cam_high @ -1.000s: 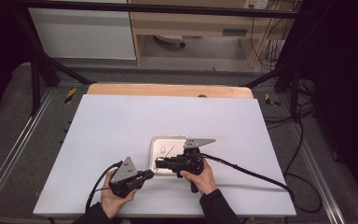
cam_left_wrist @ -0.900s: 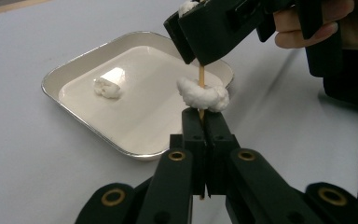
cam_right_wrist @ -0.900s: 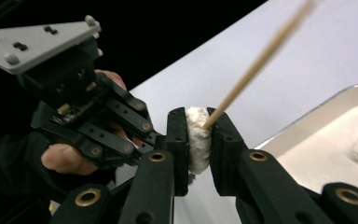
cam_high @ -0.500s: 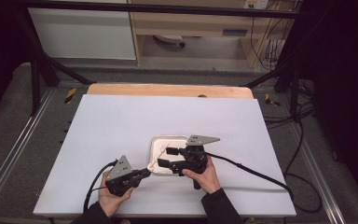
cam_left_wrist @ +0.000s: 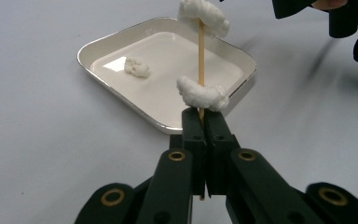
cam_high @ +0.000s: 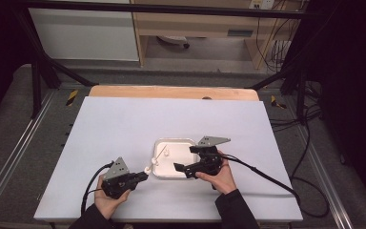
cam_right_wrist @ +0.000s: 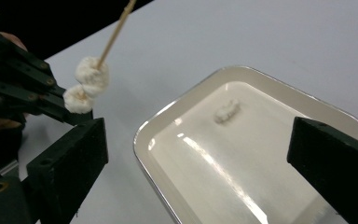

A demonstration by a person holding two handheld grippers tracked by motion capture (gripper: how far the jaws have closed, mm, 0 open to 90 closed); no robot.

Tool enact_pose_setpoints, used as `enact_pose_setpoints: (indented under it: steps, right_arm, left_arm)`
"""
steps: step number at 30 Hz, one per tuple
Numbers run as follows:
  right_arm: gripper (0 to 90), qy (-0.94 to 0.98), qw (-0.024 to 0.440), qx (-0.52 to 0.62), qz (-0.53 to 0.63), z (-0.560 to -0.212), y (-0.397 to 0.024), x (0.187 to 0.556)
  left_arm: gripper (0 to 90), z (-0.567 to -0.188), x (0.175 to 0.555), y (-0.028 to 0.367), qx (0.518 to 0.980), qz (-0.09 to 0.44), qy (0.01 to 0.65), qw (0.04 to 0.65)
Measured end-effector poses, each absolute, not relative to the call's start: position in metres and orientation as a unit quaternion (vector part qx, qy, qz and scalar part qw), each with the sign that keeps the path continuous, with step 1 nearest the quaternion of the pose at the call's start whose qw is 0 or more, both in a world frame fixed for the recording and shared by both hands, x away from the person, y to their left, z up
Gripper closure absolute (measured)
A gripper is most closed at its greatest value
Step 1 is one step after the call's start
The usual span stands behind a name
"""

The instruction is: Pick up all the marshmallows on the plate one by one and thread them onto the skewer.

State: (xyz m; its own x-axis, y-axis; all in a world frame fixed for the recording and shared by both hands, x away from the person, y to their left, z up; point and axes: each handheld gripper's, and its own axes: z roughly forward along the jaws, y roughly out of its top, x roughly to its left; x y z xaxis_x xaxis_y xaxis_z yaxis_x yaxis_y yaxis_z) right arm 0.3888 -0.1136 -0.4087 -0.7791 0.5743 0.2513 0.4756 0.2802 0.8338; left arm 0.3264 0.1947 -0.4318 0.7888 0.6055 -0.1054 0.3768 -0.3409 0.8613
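My left gripper point(cam_left_wrist: 204, 128) is shut on the lower end of a thin wooden skewer point(cam_left_wrist: 200, 51) that points up and away over a white tray point(cam_left_wrist: 121, 95). Two white fluffy pieces are threaded on the skewer, one just above the jaws point(cam_left_wrist: 201, 93) and one higher up point(cam_left_wrist: 204, 14). A third white piece point(cam_left_wrist: 136, 67) lies loose in the tray. My right gripper point(cam_high: 185, 158) hovers over the tray's right part; its jaws have just been opening and stand wide apart with nothing between them. From it I see the skewer point(cam_right_wrist: 116, 30) and its pieces point(cam_right_wrist: 92, 70) to the left.
The tray point(cam_high: 174, 140) sits near the middle front of a white table top point(cam_high: 124, 124). A wooden strip point(cam_high: 171, 92) runs along the far edge. Black cables trail from both grippers toward the front and right.
The right gripper's jaws have opened wide and it has drawn back to the right, away from the skewer. The left gripper keeps its hold and stays put.
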Motion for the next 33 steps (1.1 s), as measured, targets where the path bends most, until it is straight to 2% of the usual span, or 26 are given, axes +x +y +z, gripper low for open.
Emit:
enact_pose_setpoints:
  steps: [7,17,33]
  right_arm:
    - [3.1,0.804,0.075,0.333,0.486,-0.405,-0.119,0.392]
    - [0.6,0.809,0.085,0.338,0.473,-0.404,-0.113,0.4]
    - [5.0,0.829,0.115,0.35,0.421,-0.41,-0.077,0.426]
  left_arm:
    - [88.8,-0.43,0.327,0.203,0.814,0.112,0.308,0.479]
    - [88.8,-0.428,0.327,0.208,0.817,0.111,0.308,0.475]
    - [88.8,-0.427,0.328,0.212,0.815,0.114,0.311,0.476]
